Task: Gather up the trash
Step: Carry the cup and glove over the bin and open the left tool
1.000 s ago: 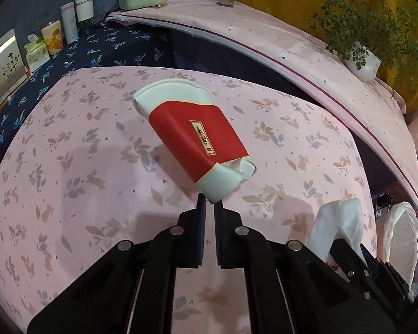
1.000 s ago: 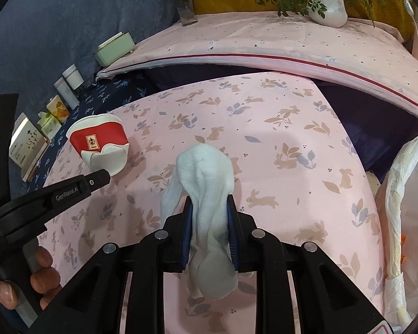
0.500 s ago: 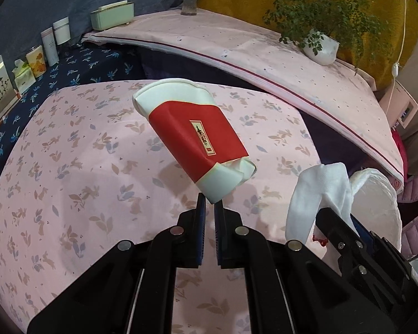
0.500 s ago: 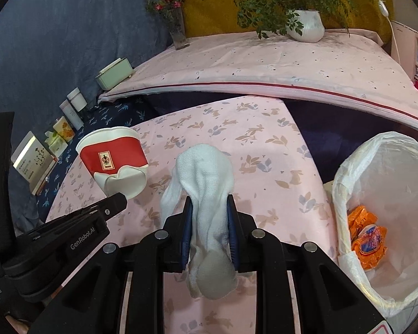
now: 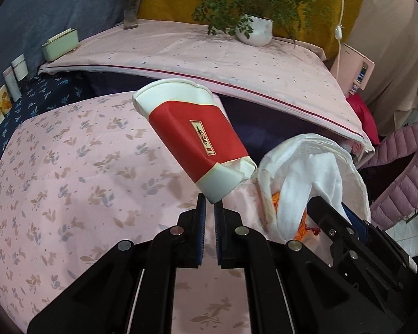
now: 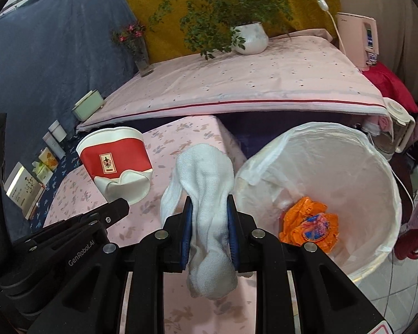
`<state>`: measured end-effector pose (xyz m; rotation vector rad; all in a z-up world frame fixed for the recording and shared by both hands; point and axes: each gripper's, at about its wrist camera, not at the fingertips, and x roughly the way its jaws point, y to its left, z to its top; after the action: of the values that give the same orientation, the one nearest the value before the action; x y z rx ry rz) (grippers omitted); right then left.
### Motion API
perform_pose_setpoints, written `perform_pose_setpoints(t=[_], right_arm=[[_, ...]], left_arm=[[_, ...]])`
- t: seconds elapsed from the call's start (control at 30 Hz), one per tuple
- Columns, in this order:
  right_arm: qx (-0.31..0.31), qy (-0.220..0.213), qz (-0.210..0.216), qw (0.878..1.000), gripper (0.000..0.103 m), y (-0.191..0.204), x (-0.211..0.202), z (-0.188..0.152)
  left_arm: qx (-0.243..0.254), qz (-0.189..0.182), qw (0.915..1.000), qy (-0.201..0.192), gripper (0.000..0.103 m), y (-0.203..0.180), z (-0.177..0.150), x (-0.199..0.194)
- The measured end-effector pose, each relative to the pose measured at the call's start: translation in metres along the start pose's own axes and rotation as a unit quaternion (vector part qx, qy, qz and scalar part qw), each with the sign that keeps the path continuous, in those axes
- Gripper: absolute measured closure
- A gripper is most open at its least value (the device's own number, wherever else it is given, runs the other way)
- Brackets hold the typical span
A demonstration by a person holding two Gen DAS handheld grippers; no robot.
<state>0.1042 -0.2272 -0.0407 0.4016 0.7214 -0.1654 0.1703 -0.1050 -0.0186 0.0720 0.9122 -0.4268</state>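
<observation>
Bin (image 6: 381, 172) with white liner is sitting beside the pink table (image 5: 69, 172), holding an orange wrapper (image 6: 309, 228) | your left gripper (image 5: 209, 211) is pinching the crushed base of a red paper cup (image 5: 192, 136) above the table | your right gripper (image 6: 209, 211) is clamping a white cloth (image 6: 209, 194) at the bin's rim

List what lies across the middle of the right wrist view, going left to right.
Small boxes on the dark cloth → crushed paper cup held by the left gripper → white cloth clamped in the right gripper → trash bin with its white bag, an orange wrapper inside.
</observation>
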Motion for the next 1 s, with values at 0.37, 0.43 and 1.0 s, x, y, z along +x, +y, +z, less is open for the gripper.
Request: perform_pose_setpoints(t=[0.37,0.43,1.0], right_arm=[[0.061,-0.020,-0.050,0.997,0.082,-0.078,-0.026,0.002],[0.069,-0.022,-0.056,0.996,0.082,-0.087,-0.028,0.002],[0.079,-0.014,-0.061,0.995,0.082,-0.104,-0.022,-0.001]], left_arm=[[0.068,-0.060,0.9957,0.020,0.097,-0.082,0.002,0.017],[0.075,-0.067,0.9947,0.024,0.097,-0.092,0.003,0.022],[0.076,-0.054,0.9950,0.036,0.096,-0.094,0.003,0.037]])
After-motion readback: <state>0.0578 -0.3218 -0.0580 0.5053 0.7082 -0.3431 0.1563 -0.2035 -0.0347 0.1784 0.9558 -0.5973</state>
